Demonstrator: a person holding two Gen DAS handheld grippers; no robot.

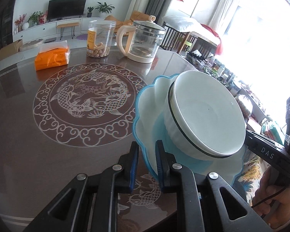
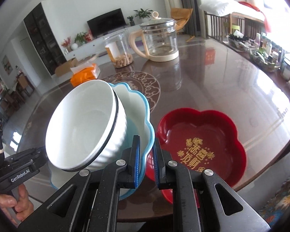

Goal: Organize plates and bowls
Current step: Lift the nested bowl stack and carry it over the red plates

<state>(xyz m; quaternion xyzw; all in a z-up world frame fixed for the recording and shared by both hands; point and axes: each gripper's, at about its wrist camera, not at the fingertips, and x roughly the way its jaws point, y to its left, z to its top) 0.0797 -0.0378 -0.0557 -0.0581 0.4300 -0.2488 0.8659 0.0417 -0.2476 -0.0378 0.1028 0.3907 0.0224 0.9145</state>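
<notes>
Above the dark glossy desk, low and right of centre in the left wrist view, a blue-rimmed scalloped plate hangs tilted with a white black-rimmed bowl resting inside it. Both tools share the load: the left hand-held gripper pinches the plate's near rim between its blue pads, while in the right wrist view the right hand-held gripper clamps the opposite rim, its blue pads closed on the blue edge. The two-sided hold appears chosen to steady a stacked pair that a single pinch at the rim would probably let swing; even so, the plate leans, and the bowl tips with its mouth facing the lower left of that frame. A red flower-shaped tray with gold characters lies flat on the desk at the lower right of the right wrist view, just beside and partly under the raised plate, and looks the likely resting place for the stack, though that is a judgement. Pushed to the desk's far side, in the upper middle of both views, stand a glass kettle and a clear jar with an orange pack to their left, well apart from the work. The bowl sits loose, so any further tilt risks it sliding out.
</notes>
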